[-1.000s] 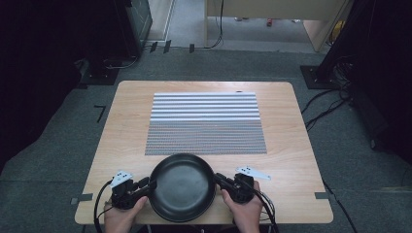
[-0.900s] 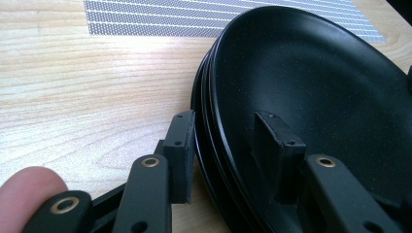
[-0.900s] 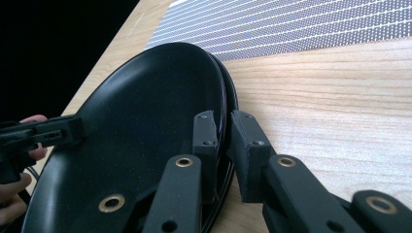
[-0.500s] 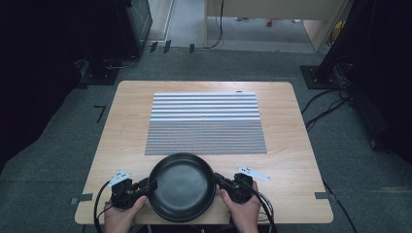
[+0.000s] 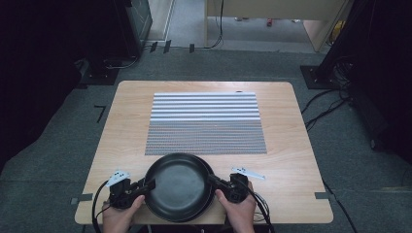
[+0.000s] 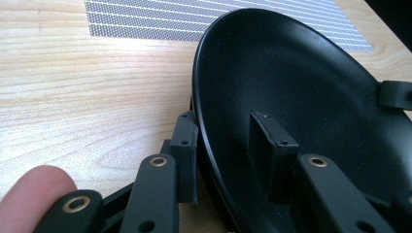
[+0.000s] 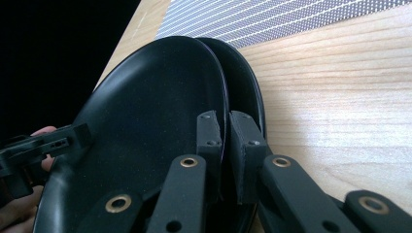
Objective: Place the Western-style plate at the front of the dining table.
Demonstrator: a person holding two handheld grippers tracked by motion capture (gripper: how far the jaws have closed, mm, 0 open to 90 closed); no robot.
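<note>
At the near desk (image 5: pixel 291 165) edge both hands come in from below, wrists low, tongs pointing inward at each other. The left tongs (image 5: pixel 145 186) straddle the left rim of the black pan (image 5: pixel 179 187), one jaw inside and one outside; their jaws have just been closing onto the rim. The right tongs (image 5: pixel 216 182) are clamped narrow on the right rim, where a second black rim shows just beneath. Beyond the pan lies a grey-and-white striped mat (image 5: pixel 205 124), bare across the desk's middle
</note>
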